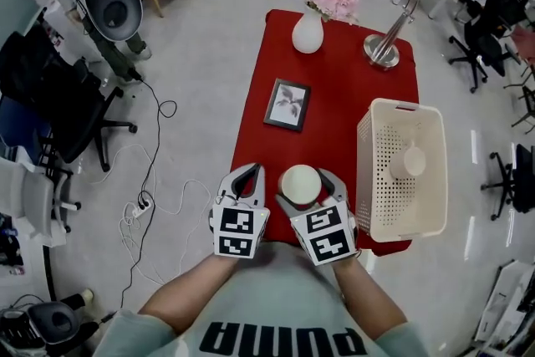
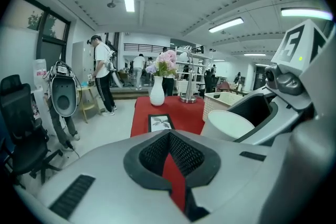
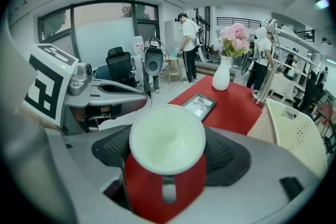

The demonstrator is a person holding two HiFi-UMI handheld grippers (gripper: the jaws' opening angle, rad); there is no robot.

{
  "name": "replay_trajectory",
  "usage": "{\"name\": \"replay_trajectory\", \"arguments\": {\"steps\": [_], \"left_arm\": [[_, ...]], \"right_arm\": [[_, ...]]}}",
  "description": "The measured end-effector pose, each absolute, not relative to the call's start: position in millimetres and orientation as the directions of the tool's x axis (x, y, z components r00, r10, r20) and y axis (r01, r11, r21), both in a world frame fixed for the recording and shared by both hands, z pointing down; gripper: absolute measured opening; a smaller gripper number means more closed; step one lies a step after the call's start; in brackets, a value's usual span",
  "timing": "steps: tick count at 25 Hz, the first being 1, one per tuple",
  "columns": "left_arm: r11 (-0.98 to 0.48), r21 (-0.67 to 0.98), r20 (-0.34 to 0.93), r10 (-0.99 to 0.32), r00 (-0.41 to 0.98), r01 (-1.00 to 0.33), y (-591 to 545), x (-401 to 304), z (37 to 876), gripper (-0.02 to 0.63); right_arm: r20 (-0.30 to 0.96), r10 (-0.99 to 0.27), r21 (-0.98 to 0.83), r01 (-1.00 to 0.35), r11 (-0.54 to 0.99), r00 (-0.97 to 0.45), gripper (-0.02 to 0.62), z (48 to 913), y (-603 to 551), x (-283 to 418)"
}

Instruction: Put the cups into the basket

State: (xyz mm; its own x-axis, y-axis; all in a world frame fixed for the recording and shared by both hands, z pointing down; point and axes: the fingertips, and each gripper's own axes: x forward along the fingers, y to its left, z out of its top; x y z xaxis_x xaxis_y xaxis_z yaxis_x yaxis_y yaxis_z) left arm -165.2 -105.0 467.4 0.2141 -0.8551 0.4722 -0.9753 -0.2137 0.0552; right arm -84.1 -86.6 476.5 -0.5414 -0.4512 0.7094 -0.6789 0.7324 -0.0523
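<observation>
Right gripper (image 1: 305,180) clamped on white cup (image 3: 167,139), pads touching both its sides. Left gripper (image 1: 249,173) just beside, jaws together, nothing between. Basket (image 1: 368,171) off to right gripper's right, second cup (image 1: 409,161) inside.

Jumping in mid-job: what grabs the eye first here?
The white cup gripped in the right tool at the near edge of the red table. To its right stands the cream basket, a second cup already inside; at the far end, a vase of pink flowers.
</observation>
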Motion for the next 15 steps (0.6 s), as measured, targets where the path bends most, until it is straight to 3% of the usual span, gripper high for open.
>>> {"name": "replay_trajectory", "arguments": {"steps": [15], "left_arm": [[-0.456,0.072,0.407,-0.798,0.444,-0.887,-133,-48,434,0.006]], "right_arm": [[0.644,-0.64,-0.02,-0.845,0.534,-0.42,0.388,423,-95,29]]}}
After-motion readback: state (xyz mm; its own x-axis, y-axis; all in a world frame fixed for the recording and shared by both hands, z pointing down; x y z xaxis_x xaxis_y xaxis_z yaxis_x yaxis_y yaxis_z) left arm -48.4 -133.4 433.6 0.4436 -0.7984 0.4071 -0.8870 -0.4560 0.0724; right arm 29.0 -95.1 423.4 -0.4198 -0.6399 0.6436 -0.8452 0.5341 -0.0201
